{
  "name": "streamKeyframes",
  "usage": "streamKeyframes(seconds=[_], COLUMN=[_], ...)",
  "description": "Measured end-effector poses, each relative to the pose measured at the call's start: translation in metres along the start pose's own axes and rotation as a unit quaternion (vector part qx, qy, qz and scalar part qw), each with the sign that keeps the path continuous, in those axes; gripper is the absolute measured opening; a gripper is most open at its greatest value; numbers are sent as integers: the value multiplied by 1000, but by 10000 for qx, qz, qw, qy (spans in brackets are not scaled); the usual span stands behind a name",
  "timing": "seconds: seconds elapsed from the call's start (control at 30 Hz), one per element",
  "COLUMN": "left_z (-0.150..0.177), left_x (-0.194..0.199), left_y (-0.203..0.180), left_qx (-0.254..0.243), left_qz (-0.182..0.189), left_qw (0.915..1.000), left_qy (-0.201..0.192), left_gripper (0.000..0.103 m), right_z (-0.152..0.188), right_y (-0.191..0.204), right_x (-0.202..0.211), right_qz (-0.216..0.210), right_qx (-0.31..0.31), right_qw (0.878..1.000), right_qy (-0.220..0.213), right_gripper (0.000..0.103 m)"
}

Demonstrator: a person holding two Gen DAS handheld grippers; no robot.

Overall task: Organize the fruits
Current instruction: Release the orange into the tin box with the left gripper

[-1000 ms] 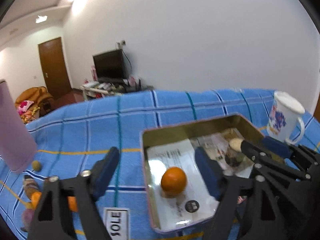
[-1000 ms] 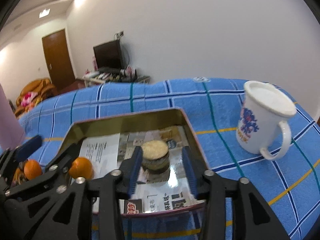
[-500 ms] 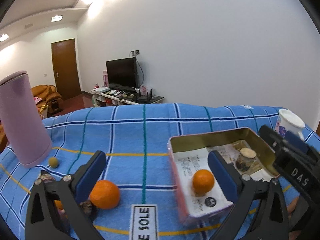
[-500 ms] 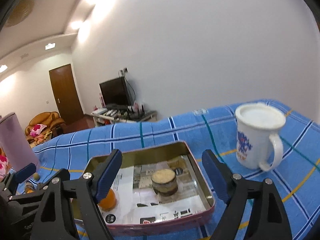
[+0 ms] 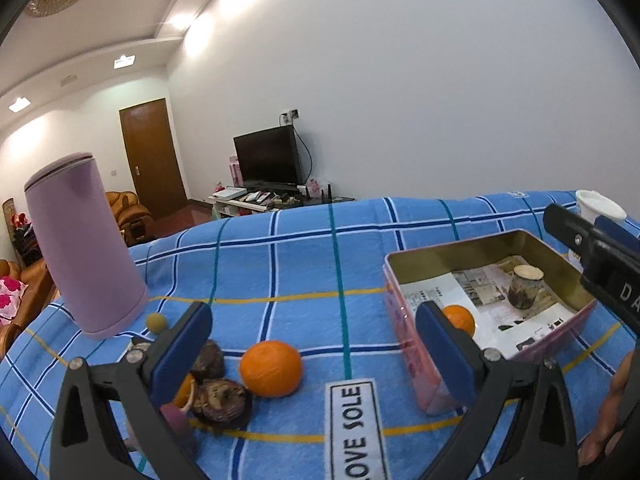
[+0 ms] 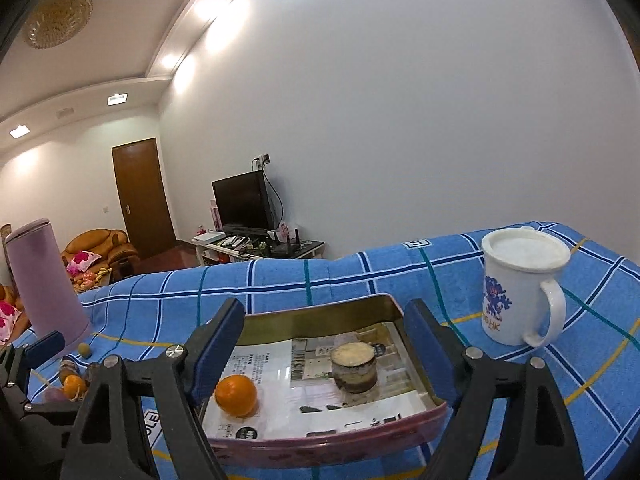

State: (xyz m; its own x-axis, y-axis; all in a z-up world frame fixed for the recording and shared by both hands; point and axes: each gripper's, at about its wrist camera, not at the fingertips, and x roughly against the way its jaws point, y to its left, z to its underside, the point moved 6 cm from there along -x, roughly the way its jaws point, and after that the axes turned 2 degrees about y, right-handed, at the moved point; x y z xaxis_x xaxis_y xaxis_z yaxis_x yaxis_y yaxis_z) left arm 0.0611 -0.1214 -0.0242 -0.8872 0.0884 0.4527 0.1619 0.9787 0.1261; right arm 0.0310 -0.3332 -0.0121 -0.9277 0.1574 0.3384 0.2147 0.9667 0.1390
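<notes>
A pink metal tin (image 5: 412, 356) lined with printed paper sits on the blue checked cloth; it also shows in the right wrist view (image 6: 320, 440). Inside lie an orange (image 6: 236, 395) and a short brown cut fruit piece (image 6: 354, 368). The orange in the tin shows in the left wrist view (image 5: 460, 318) too. A loose orange (image 5: 271, 368) lies on the cloth left of the tin, beside dark brown fruits (image 5: 222, 402). My left gripper (image 5: 312, 348) is open and empty above the loose orange. My right gripper (image 6: 324, 344) is open and empty over the tin.
A tall pink cylinder (image 5: 86, 248) stands at the left with a small olive-coloured ball (image 5: 156, 322) at its foot. A white mug with a blue print (image 6: 520, 288) stands right of the tin. A white label (image 5: 356, 428) is sewn on the cloth.
Both grippers have pulled back and up from the tin. The right gripper opened wide off the brown piece. The left gripper swung left, bringing the loose orange and dark fruits into view.
</notes>
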Motion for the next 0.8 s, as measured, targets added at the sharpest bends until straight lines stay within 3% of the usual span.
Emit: streamKeyframes(seconds=[0.43, 0.8], left_z=[11, 21], left_x=[14, 13], left_y=[31, 71], left_qx=[-16, 112], left_qz=[-35, -195], left_qw=[10000, 9996], left_qy=[25, 173], left_gripper=[103, 103], right_z=[9, 25], right_y=[31, 69], right_x=[9, 9], right_qz=[-243, -512], right_qx=[135, 215], right_qw=[9996, 9976], right_qy=[35, 415], right_gripper=[83, 83])
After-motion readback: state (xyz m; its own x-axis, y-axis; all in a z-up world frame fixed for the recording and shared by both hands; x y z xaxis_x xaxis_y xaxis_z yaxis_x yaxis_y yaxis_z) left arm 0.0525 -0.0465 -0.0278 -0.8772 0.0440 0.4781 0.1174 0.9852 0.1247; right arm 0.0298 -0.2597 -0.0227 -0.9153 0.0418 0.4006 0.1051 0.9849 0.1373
